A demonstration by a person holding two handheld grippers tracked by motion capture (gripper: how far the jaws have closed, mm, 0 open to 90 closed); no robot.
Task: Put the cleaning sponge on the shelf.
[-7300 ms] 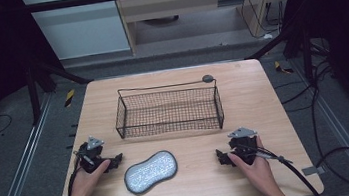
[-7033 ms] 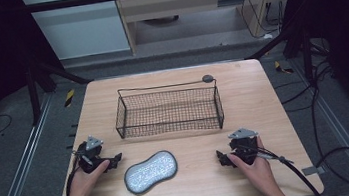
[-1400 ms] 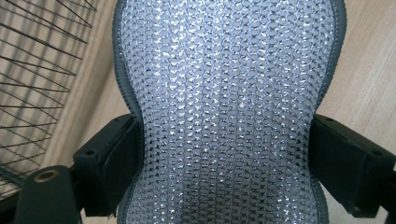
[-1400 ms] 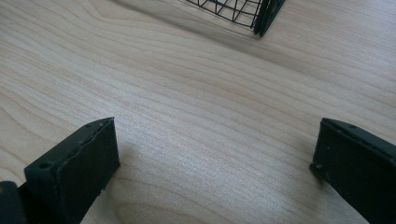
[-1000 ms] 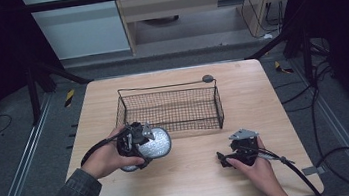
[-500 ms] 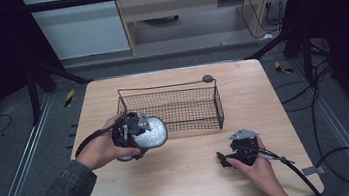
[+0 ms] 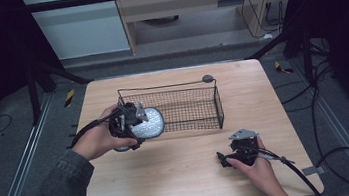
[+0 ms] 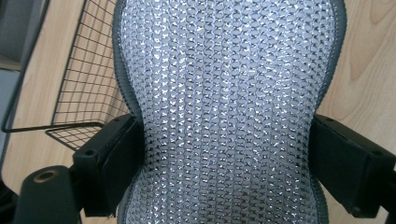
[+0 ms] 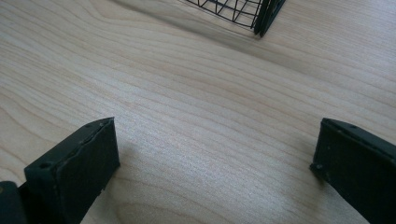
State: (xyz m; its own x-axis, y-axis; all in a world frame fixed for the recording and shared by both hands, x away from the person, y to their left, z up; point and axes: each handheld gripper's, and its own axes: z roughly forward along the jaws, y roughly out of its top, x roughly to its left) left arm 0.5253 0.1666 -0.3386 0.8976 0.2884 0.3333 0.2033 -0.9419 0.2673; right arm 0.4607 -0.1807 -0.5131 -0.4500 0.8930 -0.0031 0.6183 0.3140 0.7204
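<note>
A silver mesh scrubbing sponge (image 7: 149, 123) with a grey edge is held off the table at the left end of the black wire basket (image 7: 219, 105). My left gripper (image 7: 136, 127) is shut on it; in the left gripper view the two black jaws press the sponge (image 8: 229, 102) at its narrow waist, with the basket (image 8: 81, 84) beyond at the left. My right gripper (image 7: 224, 160) rests on the table at the front right, open, with bare wood between its jaws (image 9: 217, 158).
The wooden table (image 7: 172, 179) has free room in front of the basket. A small dark round knob (image 7: 207, 79) sits by the basket's far rim. A basket corner (image 9: 261, 11) shows at the top of the right gripper view.
The sponge lay on the table between the grippers at first. Over the last second my left gripper has carried it upward and a little farther toward the basket's left end. The right gripper has stayed put.
</note>
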